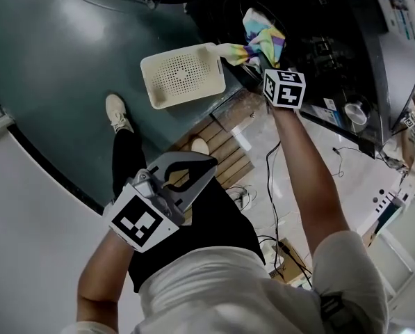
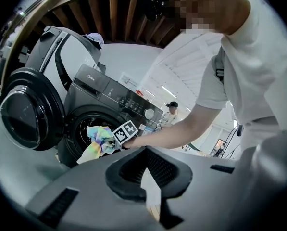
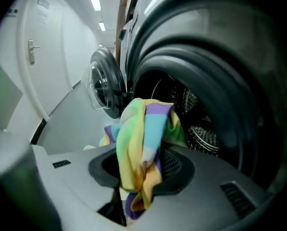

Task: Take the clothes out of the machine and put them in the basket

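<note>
Right gripper (image 3: 142, 170): I've got it pinched on the multicoloured cloth (image 3: 143, 129), with fabric bunched between the pads.
Left gripper (image 1: 193, 169): jaws pressed together on nothing, held near my body, well apart from the machine.
Cloth position: at the mouth of the washing machine (image 2: 109, 105), in front of the dark drum (image 3: 196, 124) and just right of the basket (image 1: 183, 75) on the floor.
Step in hand: I read this as the lift-out, with the cloth clear of the drum but not yet over the basket.
Next move: swing left until the bundle hangs above the basket, then spread the jaws. I'm watching that the trailing end doesn't land outside the rim.
Cloth heading: its pale tail points left, toward the basket.
Long axis: loose, since it's crumpled. The longest run goes from the pinch out to that tail.
</note>
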The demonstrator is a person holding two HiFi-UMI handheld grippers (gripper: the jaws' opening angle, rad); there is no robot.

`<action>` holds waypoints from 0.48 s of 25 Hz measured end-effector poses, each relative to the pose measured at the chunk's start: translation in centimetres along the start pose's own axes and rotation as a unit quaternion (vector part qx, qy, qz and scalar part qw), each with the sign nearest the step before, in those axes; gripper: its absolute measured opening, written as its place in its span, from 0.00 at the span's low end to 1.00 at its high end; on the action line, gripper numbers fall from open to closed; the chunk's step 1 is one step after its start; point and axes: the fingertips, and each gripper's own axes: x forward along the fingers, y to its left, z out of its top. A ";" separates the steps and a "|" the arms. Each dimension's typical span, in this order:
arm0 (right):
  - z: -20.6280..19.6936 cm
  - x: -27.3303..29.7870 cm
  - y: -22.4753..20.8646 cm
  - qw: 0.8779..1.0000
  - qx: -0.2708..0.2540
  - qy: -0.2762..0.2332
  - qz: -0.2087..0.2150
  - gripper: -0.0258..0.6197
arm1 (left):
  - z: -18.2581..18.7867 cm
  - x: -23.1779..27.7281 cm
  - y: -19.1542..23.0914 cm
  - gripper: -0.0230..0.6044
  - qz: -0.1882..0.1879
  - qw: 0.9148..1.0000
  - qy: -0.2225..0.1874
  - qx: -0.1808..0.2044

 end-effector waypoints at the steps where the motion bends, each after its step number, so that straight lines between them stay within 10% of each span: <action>1: 0.0 -0.7 0.7 1.000 -0.008 -0.001 0.007 0.25 | 0.1 0.0 -0.4 0.03 0.003 1.000 -0.004 -0.002; 12: 3.2 -10.3 7.3 0.992 -0.062 -0.039 0.106 0.25 | 1.1 -1.4 -3.6 0.03 0.052 0.998 -0.045 -0.007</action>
